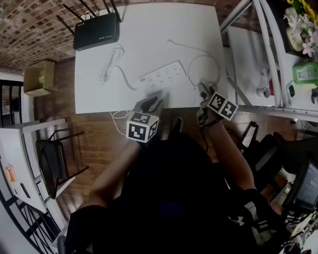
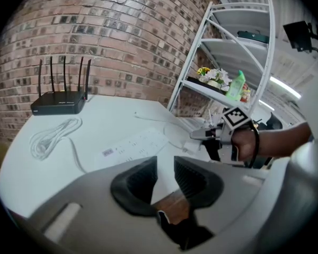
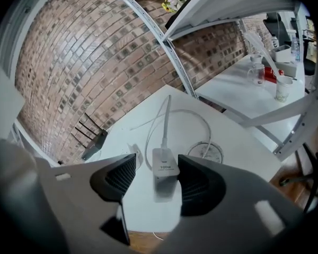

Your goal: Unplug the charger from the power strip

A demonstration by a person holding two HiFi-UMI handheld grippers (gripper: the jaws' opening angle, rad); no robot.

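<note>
The fingers [image 3: 199, 184] of our right gripper [image 3: 157, 163] stand wide apart, pressing on nothing. The charger [image 3: 165, 165] lies flat on the counter [image 1: 148, 30] between them, closer to the right finger. It sits near the counter's front right corner, apart from the power strip [image 1: 163, 75], so we judge it already unplugged. Our left gripper [image 2: 165, 171] hovers at the front edge, its fingers [image 2: 140, 181] parted with nothing between them.

We expect the charger to be a light, stiff plastic block with smooth, slightly slippery sides. We would take it across the flat sides of its body, never by the cable [image 3: 164, 120], which is limp and will trail in its loop. The counter is smooth and white, so the block may slide if nudged.

Farther back lie a coiled white cord [image 1: 110, 65] and a black router [image 1: 96, 32]. Metal shelving [image 1: 265, 46] stands to the right, a brick wall [image 2: 95, 36] behind, and a wooden floor [image 1: 95, 136] below.
</note>
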